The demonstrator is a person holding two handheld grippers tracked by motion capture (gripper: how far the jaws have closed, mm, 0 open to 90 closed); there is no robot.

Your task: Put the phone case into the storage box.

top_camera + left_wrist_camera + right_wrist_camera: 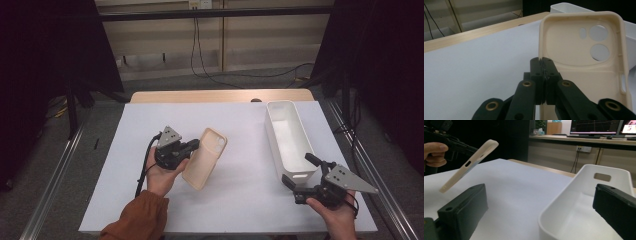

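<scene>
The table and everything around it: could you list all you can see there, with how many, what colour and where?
phone case: one, cream, held off the sheet, left of middle, pinched at its edge by the left tongs
bin: one, white, long, nothing inside, right side of the sheet
sheet: one, white, covering the table
table: one, light wood, its far edge bare
wall socket: one, white, on the back wall with dark cables hanging
screens: two, lit, on a far desk
left tongs: one, black, shut on the phone case
right tongs: one, black, open, at the bin's near end
hands: two, the left one with an orange sleeve
</scene>
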